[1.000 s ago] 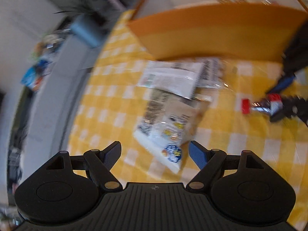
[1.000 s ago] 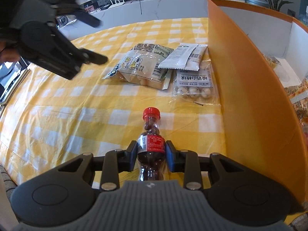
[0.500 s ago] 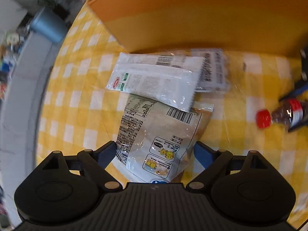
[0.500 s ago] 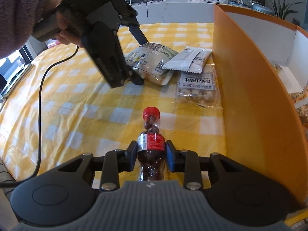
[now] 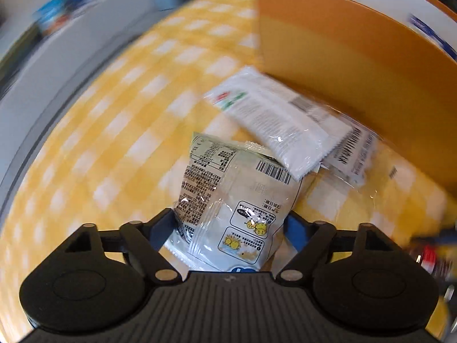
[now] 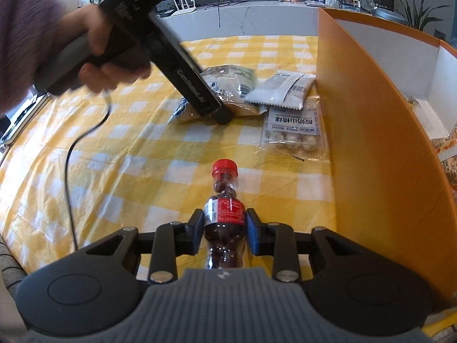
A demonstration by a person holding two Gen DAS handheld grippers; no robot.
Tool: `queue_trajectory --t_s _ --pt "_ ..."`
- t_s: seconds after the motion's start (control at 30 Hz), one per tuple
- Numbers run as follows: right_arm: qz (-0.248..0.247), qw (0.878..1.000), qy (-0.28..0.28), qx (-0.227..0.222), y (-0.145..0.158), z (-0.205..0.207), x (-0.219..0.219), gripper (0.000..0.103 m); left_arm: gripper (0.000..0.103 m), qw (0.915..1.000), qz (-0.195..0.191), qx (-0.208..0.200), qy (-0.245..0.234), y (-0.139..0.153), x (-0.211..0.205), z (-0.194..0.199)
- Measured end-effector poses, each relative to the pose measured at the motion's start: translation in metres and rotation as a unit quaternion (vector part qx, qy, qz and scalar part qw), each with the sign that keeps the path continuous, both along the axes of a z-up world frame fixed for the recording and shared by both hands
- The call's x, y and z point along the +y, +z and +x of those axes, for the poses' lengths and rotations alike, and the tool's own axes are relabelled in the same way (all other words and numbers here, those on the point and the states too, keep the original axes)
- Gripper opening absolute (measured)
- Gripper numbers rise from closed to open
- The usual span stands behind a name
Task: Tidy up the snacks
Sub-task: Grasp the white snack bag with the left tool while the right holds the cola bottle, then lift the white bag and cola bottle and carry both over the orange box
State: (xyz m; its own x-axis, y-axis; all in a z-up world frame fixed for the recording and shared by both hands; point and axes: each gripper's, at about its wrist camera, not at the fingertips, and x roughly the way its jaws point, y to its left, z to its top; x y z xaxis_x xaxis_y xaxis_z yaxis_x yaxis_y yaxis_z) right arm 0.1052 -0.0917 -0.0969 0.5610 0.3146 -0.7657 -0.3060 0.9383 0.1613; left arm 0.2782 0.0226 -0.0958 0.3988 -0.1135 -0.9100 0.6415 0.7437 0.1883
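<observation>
Snack bag (image 5: 228, 200), printed back up, now sits between the fingers of the left tool (image 5: 228, 225). A second ago that tool hung short of it with jaws spread and nothing between them; half a second ago the fingers already flanked the bag. Its jaws have just been closing, and both pads look to be against the bag's sides, though the blur in the left wrist view leaves firm pressure uncertain. The view has also rolled: the orange box wall (image 5: 342, 65), earlier straight across the top, now slants down the right side.

A white sachet (image 5: 274, 120) overlaps the bag's far end, and a clear pack of pale balls (image 6: 294, 131) lies just beside the box wall. All three rest on the yellow checked cloth (image 6: 128, 154) over the counter, towards its far edge, near the box.

From the right wrist view, the person's hand (image 6: 97, 54) and the left tool's body now cover most of the bag; a second ago they sat off to the upper left.

Right tool (image 6: 224, 228): unchanged, narrow, clamped on the labelled waist of a red-capped bottle (image 6: 224, 200) of dark pieces, cap pointing away from the camera.
</observation>
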Motion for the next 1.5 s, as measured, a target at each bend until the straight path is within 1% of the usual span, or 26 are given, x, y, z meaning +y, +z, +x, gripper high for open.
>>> queue_trajectory --t_s 0.03,0.1,0.13,0.2,0.23,0.3,0.33,0.37,0.43,0.5,0.53,0.57,0.63,0.77,0.83,0.87,0.93,1.07,1.13,1.27,1.47,1.5 --pt "-0.003 1.0 0.001 -0.002 0.0 -0.001 0.001 0.03 0.09 0.9995 0.006 -0.011 0.029 0.0 0.001 -0.008" --pt "0.0 1.0 0.002 -0.003 0.0 -0.002 0.0 0.03 0.088 0.9965 0.023 -0.041 0.069 0.0 0.004 -0.026" --pt "0.005 1.0 0.0 -0.001 0.0 -0.001 -0.002 0.03 0.088 0.9938 0.023 -0.053 0.095 0.0 0.009 -0.033" --pt "0.008 1.0 -0.002 0.001 0.0 0.0 -0.003 0.03 0.088 0.9867 0.007 -0.056 0.153 0.0 0.022 -0.046" --pt "0.005 1.0 -0.001 0.0 0.0 -0.001 -0.002 0.03 0.087 0.9815 -0.002 -0.052 0.184 0.002 0.029 -0.051" --pt "0.002 1.0 -0.001 -0.002 0.001 -0.002 -0.002 0.03 0.087 0.9654 -0.014 -0.053 0.255 0.002 0.04 -0.06" --pt "0.002 1.0 -0.001 -0.002 0.001 -0.002 -0.002 0.03 0.087 0.9573 -0.014 -0.054 0.283 0.003 0.042 -0.065" --pt "0.002 1.0 -0.001 -0.002 0.001 -0.002 -0.002 0.03 0.087 0.9489 -0.013 -0.048 0.312 0.003 0.044 -0.069" --pt "-0.002 1.0 -0.001 -0.003 0.001 -0.002 -0.001 0.03 0.086 0.9424 -0.019 -0.024 0.333 0.007 0.048 -0.077" --pt "-0.006 1.0 0.0 -0.004 0.001 -0.003 0.001 0.03 0.085 0.9323 -0.054 -0.005 0.358 0.014 0.056 -0.09" --pt "-0.006 1.0 0.0 -0.003 0.001 -0.002 0.001 0.03 0.085 0.9274 -0.076 0.001 0.366 0.016 0.06 -0.099" --pt "-0.004 1.0 0.0 -0.001 0.001 -0.001 0.0 0.03 0.084 0.9223 -0.086 0.0 0.377 0.016 0.062 -0.103" --pt "0.003 1.0 -0.002 0.003 0.002 0.0 -0.002 0.03 0.084 0.9167 -0.088 -0.011 0.39 0.017 0.064 -0.114" --pt "0.001 1.0 -0.001 0.003 0.001 0.002 -0.001 0.03 0.084 0.9103 -0.102 -0.023 0.401 0.018 0.066 -0.118" --pt "0.002 1.0 0.001 0.005 0.001 0.004 -0.001 0.03 0.083 0.9027 -0.109 -0.024 0.415 0.018 0.068 -0.123" --pt "0.004 1.0 0.0 0.006 0.001 0.006 -0.001 0.03 0.083 0.9008 -0.109 -0.025 0.42 0.017 0.069 -0.123" --pt "0.002 1.0 0.0 0.005 0.001 0.008 0.0 0.03 0.081 0.9005 -0.109 -0.027 0.42 0.017 0.069 -0.124" --pt "-0.011 1.0 0.002 -0.005 0.0 0.004 0.005 0.03 0.079 0.8951 -0.121 -0.024 0.429 0.018 0.074 -0.125" --pt "-0.017 1.0 0.0 -0.01 0.0 0.003 0.007 0.03 0.076 0.8955 -0.122 -0.022 0.427 0.018 0.076 -0.124" --pt "-0.028 0.999 -0.001 -0.016 0.0 0.002 0.01 0.03 0.074 0.8942 -0.127 -0.022 0.429 0.019 0.079 -0.125" --pt "-0.03 0.999 -0.002 -0.021 0.0 0.001 0.01 0.03 0.072 0.8942 -0.148 -0.019 0.422 0.026 0.082 -0.133" --pt "-0.03 0.999 -0.003 -0.021 0.0 0.0 0.011 0.03 0.072 0.8928 -0.154 -0.018 0.423 0.029 0.084 -0.135"
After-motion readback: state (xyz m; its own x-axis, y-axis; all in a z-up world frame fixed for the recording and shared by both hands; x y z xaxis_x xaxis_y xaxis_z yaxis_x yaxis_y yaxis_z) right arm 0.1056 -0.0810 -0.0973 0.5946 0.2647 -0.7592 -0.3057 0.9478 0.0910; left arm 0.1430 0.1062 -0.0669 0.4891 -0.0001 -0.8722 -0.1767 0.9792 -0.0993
